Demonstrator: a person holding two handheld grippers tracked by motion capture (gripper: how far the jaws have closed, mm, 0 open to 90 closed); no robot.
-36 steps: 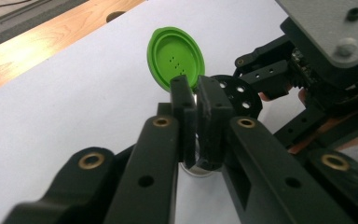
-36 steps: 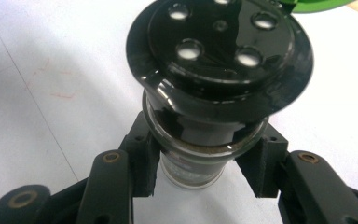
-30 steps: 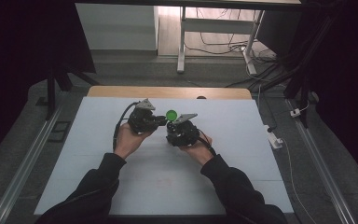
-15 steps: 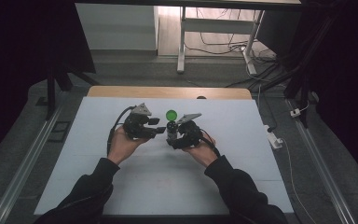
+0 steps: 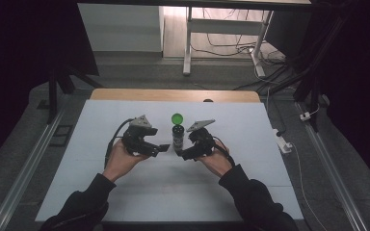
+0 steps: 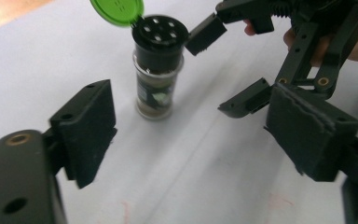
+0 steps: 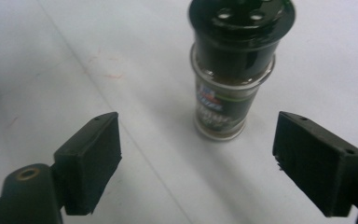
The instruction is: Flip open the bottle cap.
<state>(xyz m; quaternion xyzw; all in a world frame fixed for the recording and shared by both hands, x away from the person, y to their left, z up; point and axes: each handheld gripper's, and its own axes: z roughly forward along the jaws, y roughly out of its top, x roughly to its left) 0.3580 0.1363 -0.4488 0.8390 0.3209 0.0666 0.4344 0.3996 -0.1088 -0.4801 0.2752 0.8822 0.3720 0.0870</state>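
Dim room, grey floor, white desk legs, cables.

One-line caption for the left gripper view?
Spice jar standing upright on the white table, green lid flipped open, both grippers open nearby.

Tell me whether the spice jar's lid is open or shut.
Open: the green flip lid stands tipped back off the spice jar, baring the holes in its black shaker top.

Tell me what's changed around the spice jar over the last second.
Both grippers have let go of the spice jar and drawn back to its sides: the left gripper leftward, the right gripper rightward. Their jaws have just been opening and now stand wide with nothing between them. The jar stays upright on the same spot of the table, its green lid flipped open.
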